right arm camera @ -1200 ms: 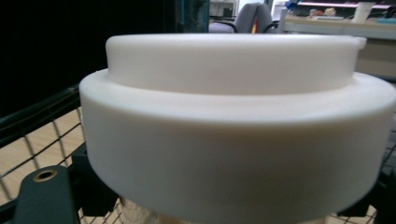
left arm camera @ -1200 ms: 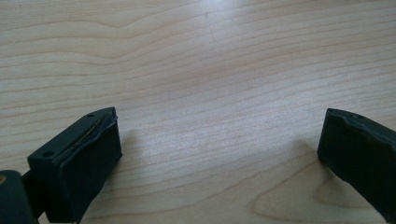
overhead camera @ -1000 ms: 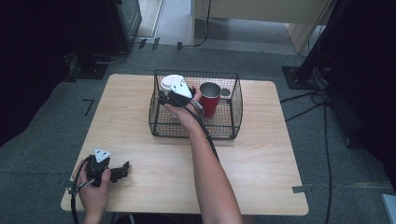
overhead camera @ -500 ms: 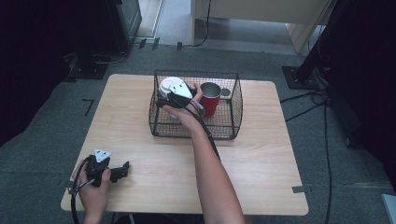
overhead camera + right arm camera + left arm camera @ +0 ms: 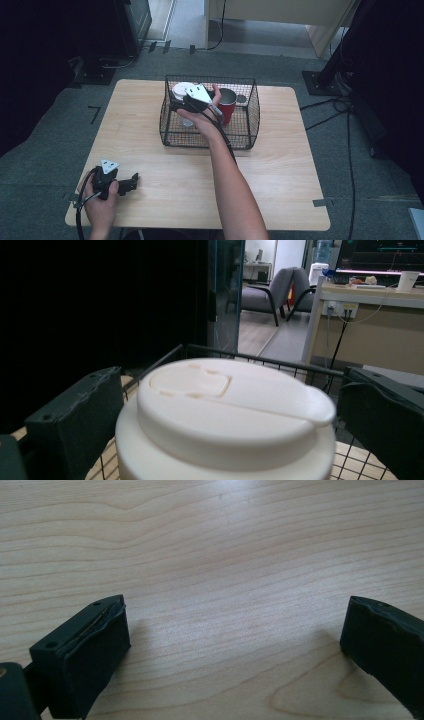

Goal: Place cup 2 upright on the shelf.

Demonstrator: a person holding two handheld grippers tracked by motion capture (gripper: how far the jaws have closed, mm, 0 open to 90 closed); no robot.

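Note:
A black wire basket stands on the far middle of the wooden table. Inside it are a cup with a white lid at the left and a red mug to its right. My right gripper hangs over the basket at the white cup. In the right gripper view the lid sits between the jaws of the right gripper, which have just been opening and stand clear of it on both sides. My left gripper rests open at the table's near left, with bare wood between its jaws in the left gripper view.
The person's right forearm crosses the table's middle toward the basket. Dark furniture and cables surround the table on the grey floor. Bare wood lies to the right of the basket and along the near edge.
The right hand has lifted a little above the basket and its jaws have come off the white cup. The left hand has not moved.

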